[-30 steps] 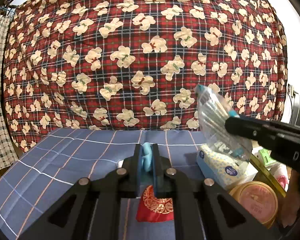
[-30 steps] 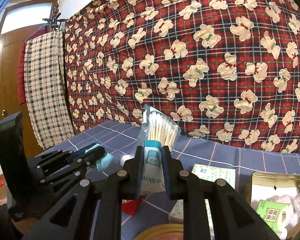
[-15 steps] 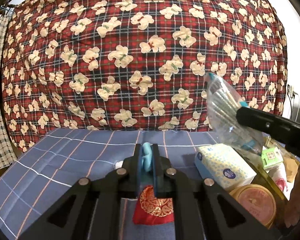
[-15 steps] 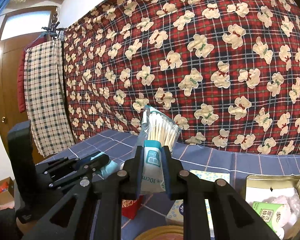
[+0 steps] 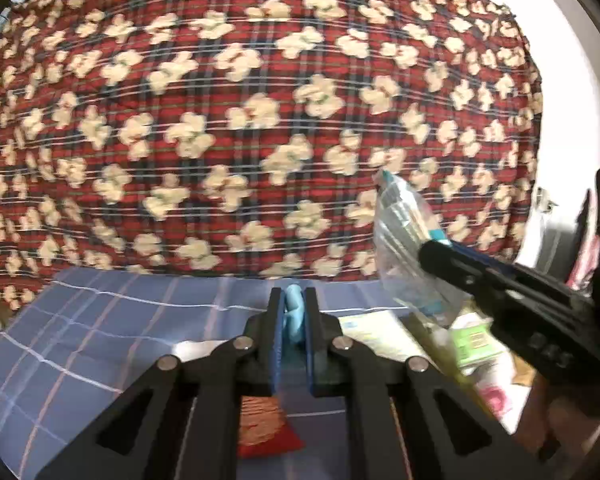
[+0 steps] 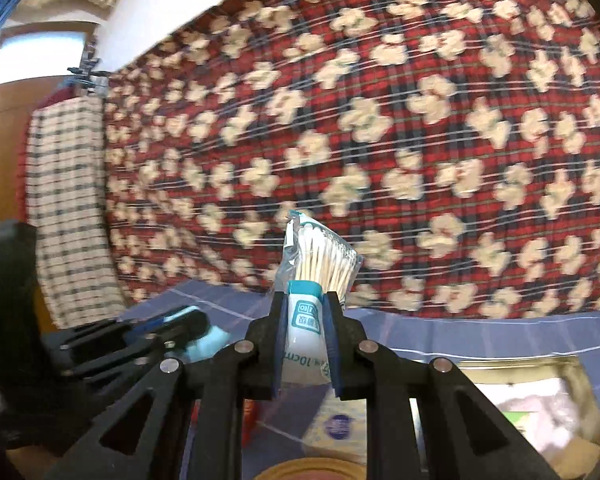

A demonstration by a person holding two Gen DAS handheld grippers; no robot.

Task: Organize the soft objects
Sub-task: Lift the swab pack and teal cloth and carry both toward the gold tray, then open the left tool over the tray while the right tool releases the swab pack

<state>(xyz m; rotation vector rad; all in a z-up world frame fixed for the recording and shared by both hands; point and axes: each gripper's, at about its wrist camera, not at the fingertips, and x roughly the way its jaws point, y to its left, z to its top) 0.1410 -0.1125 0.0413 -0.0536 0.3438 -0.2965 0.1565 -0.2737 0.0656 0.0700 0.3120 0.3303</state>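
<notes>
My left gripper (image 5: 293,312) is shut on a small light-blue soft object (image 5: 292,314), held above the blue checked cloth (image 5: 100,328). It also shows in the right wrist view (image 6: 204,338) at the lower left. My right gripper (image 6: 305,316) is shut on a clear bag of cotton swabs (image 6: 320,260), held upright in the air. The bag also shows in the left wrist view (image 5: 404,236), above a gold tin (image 6: 540,364) holding a green packet (image 5: 474,340) and pink soft items.
A red embroidered pouch (image 5: 264,432) lies on the cloth under my left gripper. A tissue pack (image 6: 336,424) lies beside the tin, with a round lid (image 6: 312,470) in front. A red teddy-bear quilt (image 5: 260,120) hangs behind. A checked cloth (image 6: 68,208) hangs at left.
Both grippers have tilted upward and the views are blurred by motion. The swab bag has moved right, over the tin, still held. The left gripper keeps its hold.
</notes>
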